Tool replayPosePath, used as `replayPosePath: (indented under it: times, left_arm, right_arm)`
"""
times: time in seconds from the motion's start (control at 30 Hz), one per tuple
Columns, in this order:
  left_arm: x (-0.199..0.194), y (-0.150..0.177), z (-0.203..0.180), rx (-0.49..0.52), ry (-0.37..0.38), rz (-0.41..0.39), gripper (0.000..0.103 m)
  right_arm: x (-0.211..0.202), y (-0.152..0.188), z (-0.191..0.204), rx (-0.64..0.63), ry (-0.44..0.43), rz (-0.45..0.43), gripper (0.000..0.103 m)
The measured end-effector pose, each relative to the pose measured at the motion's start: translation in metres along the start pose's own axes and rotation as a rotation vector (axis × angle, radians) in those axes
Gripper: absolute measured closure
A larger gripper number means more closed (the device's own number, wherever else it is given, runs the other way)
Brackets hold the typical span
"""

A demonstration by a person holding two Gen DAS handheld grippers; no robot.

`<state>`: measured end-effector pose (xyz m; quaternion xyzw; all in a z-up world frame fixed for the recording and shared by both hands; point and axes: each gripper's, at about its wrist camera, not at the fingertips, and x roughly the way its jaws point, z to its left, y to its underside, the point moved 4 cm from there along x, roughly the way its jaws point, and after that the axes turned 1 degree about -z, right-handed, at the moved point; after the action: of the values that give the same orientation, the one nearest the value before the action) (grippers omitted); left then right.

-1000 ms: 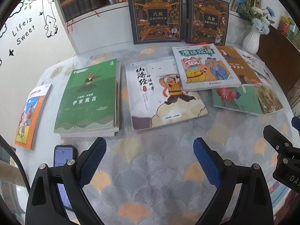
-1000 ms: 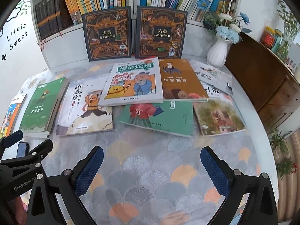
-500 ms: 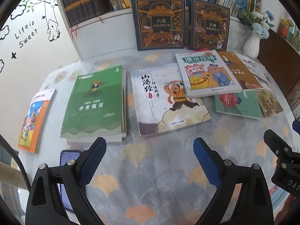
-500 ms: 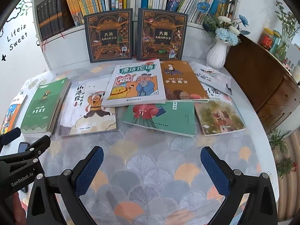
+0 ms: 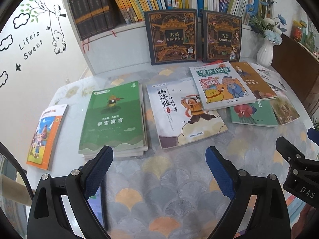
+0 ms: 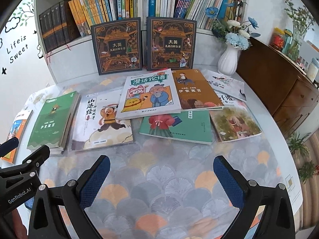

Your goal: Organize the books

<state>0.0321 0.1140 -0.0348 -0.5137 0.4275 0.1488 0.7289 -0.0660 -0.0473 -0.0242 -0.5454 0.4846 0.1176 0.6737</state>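
Across the counter [image 6: 179, 179] the books lie flat, from the green book [image 5: 113, 117] at left to the overlapping pile [image 6: 171, 103] at right. Nearer, the left claw [image 5: 159, 169] and right claw [image 6: 161, 181] gape wide, holding nothing.

The wall [image 5: 30, 63] reads "Lifeis Sweet". The green book [image 5: 113, 117] bears a "4" and 伊索寓言. The two dark books [image 6: 117, 45] read 大英儿童百科全书. The cartoon book [image 6: 149, 95] reads 漫话论语. The left hand-held gripper [image 6: 18, 181] reads "GenRobot.AI".
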Motion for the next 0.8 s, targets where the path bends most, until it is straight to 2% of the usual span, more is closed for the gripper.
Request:
replayPosePath:
  times: [0.1,0.27,0.4,0.5,0.6,0.8]
  left_arm:
    - [-0.004,-0.001,0.003,0.006,0.006,-0.021,0.009]
    - [0.003,-0.005,-0.001,-0.025,0.089,-0.009,0.009]
    - [0.015,-0.015,-0.016,0.018,0.084,-0.004,0.009]
    - [0.024,-0.031,-0.024,0.042,0.078,-0.005,0.009]
    - [0.047,-0.050,-0.036,0.067,0.137,0.049,0.009]
    - [0.095,-0.074,-0.056,0.062,0.160,0.104,0.010]
  right_arm:
    - [-0.007,-0.002,0.000,0.011,0.009,-0.020,0.000]
    - [-0.020,-0.008,-0.006,0.004,0.035,-0.050,0.000]
    - [-0.013,-0.018,-0.017,-0.020,0.059,-0.052,0.000]
    - [0.002,-0.035,-0.028,-0.010,0.051,-0.044,0.000]
    - [0.018,-0.056,-0.036,-0.006,0.044,-0.044,0.000]
    - [0.069,-0.084,-0.047,-0.032,0.017,0.000,0.000]
